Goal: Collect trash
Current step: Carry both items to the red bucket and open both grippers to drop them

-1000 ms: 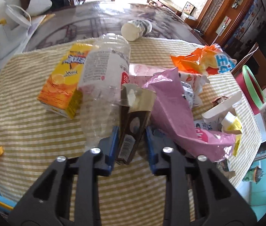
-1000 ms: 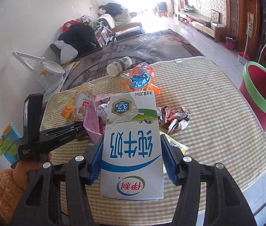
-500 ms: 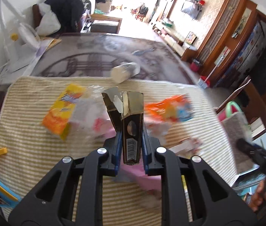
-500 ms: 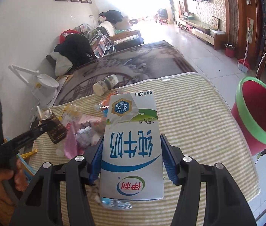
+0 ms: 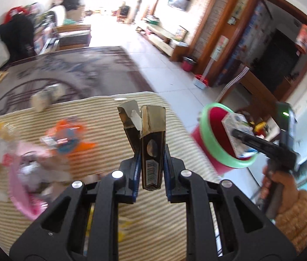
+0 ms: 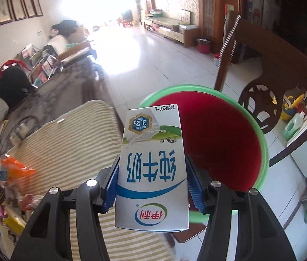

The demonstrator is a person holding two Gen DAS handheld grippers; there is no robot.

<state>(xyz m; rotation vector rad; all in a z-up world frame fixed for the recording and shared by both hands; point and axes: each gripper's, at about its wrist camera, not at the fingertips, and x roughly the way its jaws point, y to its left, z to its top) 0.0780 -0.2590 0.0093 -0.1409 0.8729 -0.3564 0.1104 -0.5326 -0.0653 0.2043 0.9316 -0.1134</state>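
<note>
My left gripper (image 5: 150,169) is shut on a dark brown and gold carton (image 5: 151,145) with a torn-open top, held upright above the striped tablecloth (image 5: 114,113). My right gripper (image 6: 152,174) is shut on a white and blue milk carton (image 6: 151,165), held over the red bin with a green rim (image 6: 218,143) beside the table. In the left wrist view the right gripper (image 5: 260,143) and its milk carton (image 5: 236,126) hang over the same bin (image 5: 212,143). A pile of trash lies on the cloth: an orange snack bag (image 5: 70,137) and a pink bag (image 5: 22,187).
A cup (image 5: 44,95) lies on its side at the table's far edge. A wooden chair (image 6: 269,74) stands just behind the bin. A dark patterned rug (image 5: 62,71) lies beyond the table. Toys (image 6: 292,111) sit on the floor at right.
My left gripper closed on the brown carton, lifted it off the pile and swung right. My right gripper carried the milk carton from above the table to over the red bin.
</note>
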